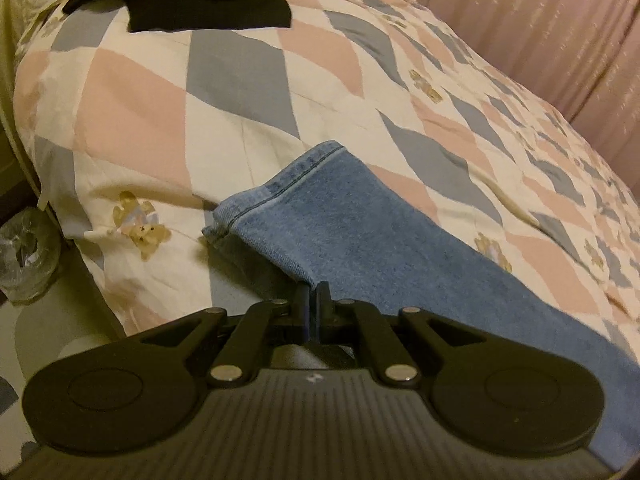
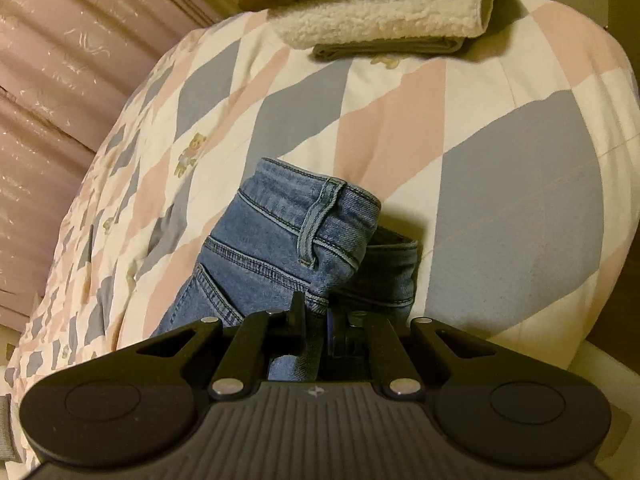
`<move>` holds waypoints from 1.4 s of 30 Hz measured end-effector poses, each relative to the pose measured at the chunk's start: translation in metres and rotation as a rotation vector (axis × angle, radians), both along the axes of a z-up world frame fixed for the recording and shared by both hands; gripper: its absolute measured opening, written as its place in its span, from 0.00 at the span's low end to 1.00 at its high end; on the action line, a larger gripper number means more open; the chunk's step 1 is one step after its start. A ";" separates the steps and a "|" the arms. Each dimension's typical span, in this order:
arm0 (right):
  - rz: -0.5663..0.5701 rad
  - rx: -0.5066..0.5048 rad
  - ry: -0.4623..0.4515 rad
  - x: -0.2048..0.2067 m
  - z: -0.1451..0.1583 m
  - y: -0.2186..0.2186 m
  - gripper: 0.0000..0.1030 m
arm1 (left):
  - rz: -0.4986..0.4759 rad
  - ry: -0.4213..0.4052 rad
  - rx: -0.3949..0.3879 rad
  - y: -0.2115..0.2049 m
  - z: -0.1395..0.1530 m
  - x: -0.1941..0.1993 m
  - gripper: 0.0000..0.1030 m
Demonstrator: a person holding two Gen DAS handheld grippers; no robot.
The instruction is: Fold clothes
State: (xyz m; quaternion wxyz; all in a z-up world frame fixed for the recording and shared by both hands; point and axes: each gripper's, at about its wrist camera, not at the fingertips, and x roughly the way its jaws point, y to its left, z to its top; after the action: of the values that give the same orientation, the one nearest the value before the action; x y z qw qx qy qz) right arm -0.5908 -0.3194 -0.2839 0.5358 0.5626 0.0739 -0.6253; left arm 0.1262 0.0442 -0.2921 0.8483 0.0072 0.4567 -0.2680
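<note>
Left gripper [image 1: 313, 294] clenched on hem end of blue jeans [image 1: 360, 240], right gripper [image 2: 316, 312] clamped on waistband, denim bunched just ahead of jaws, patterned quilt [image 1: 240, 80] beneath, folded blankets [image 2: 380, 16] well beyond.

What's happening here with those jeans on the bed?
A person is folding a pair of blue jeans on a patchwork quilt, using two hand-held grippers. The left gripper is shut on the leg end near the hem; the right gripper is shut on the waistband end. Other folded items sit further back.
</note>
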 end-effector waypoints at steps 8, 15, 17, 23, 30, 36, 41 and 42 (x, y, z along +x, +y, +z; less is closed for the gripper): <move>-0.006 -0.013 0.045 -0.001 0.003 -0.021 0.08 | -0.003 0.015 0.002 -0.002 -0.014 -0.006 0.01; -0.050 0.038 -0.010 -0.003 -0.015 -0.011 0.09 | -0.065 -0.132 -0.009 -0.016 0.010 0.000 0.02; -0.024 0.058 0.003 0.000 -0.022 -0.007 0.09 | -0.065 -0.119 0.019 -0.016 0.004 0.004 0.02; 0.004 0.097 0.022 0.006 -0.036 -0.003 0.15 | -0.063 -0.060 0.163 -0.017 -0.020 0.006 0.17; 0.112 0.098 0.240 0.022 0.001 -0.002 0.49 | 0.051 -0.136 0.303 -0.003 0.028 -0.009 0.17; 0.221 -0.001 0.607 0.053 0.032 0.004 0.50 | -0.332 -0.124 0.179 -0.098 0.042 -0.057 0.18; 0.447 -0.067 0.607 0.092 0.015 -0.026 0.43 | -0.593 -0.016 0.118 -0.187 0.008 -0.103 0.20; 0.452 -0.029 0.619 0.091 0.005 -0.032 0.43 | -0.620 0.010 0.125 -0.200 0.003 -0.110 0.18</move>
State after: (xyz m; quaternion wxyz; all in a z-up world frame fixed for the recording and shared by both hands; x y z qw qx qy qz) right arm -0.4995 -0.3511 -0.2792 0.6204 0.3090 0.3454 -0.6327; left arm 0.0161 -0.1554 -0.2891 0.7218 0.1970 0.4523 -0.4854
